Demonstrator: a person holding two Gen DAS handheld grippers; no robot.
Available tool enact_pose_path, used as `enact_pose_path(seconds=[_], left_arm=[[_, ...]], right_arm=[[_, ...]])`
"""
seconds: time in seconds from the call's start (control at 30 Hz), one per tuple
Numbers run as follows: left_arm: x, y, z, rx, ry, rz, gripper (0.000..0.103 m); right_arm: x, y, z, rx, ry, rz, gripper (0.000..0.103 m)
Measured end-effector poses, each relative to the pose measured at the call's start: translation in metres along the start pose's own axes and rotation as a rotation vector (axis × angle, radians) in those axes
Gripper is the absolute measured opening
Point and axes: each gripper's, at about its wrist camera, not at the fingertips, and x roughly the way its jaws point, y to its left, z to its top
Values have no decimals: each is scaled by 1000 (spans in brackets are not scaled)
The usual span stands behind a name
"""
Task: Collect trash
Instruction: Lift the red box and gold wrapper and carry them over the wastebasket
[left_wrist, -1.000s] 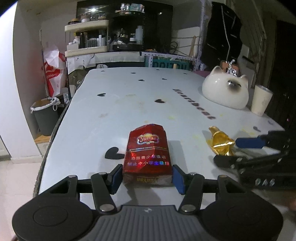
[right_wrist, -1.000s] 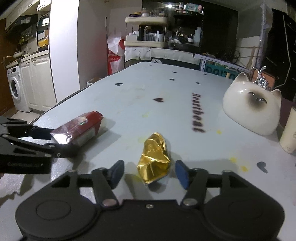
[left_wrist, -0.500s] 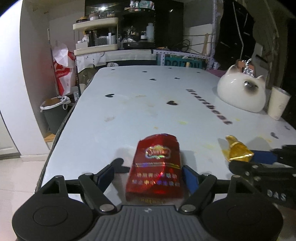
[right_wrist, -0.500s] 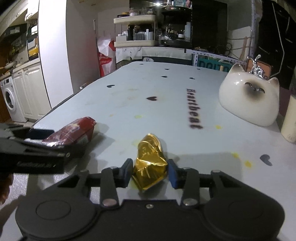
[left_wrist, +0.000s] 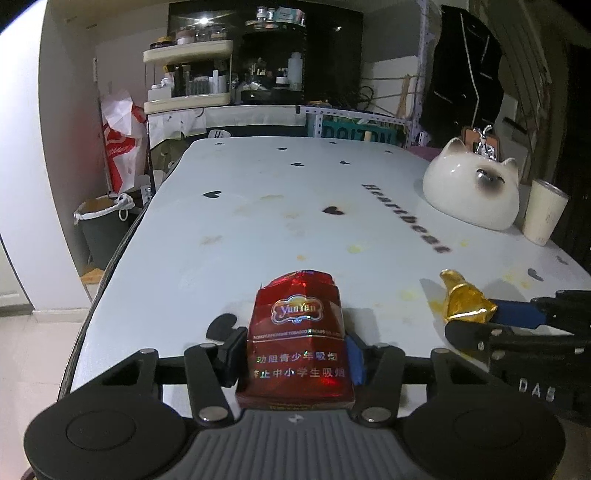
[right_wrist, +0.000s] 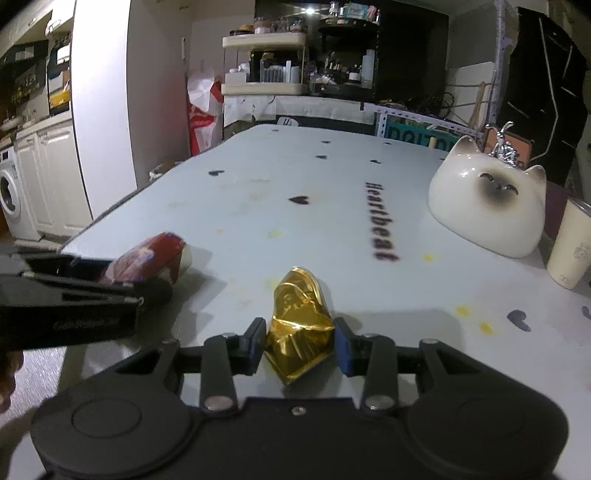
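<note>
Between closed jaws, the light, crushable red pack (left_wrist: 297, 339) and gold foil (right_wrist: 299, 326) are held at their sides by the left gripper (left_wrist: 295, 354) and right gripper (right_wrist: 299, 341).

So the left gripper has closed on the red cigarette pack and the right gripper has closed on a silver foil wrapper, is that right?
Not quite: the foil wrapper is gold, not silver, as the right wrist view shows, pinched in the right gripper. The rest holds: the left gripper has closed on the red cigarette pack, seen in the left wrist view.

Both hand-held grippers (left_wrist: 295, 354) (right_wrist: 300, 341) clamped (side by side)
</note>
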Motion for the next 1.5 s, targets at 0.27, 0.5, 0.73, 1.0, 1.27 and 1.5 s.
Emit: enact_pose_path(seconds=[0.27, 0.5, 0.73, 1.0, 1.27, 1.5], left_arm=[[-18, 0, -10, -13, -28, 18, 54], [-40, 3, -21, -30, -53, 15, 54], [-65, 10, -37, -63, -58, -23, 54], [-102, 23, -52, -77, -89, -38, 54], [-134, 38, -63, -85, -101, -58, 54], [-163, 56, -72, -87, -115, -67, 54]], right_arm=[[-6, 3, -4, 31, -9, -17, 40], [-22, 12, -12, 40, -19, -45, 40], [-65, 21, -23, 62, -104, -74, 40], [-103, 43, -38, 85, -127, -85, 40], [-136, 67, -44, 76, -147, -92, 40], [-158, 86, -51, 94, -156, -97, 40]])
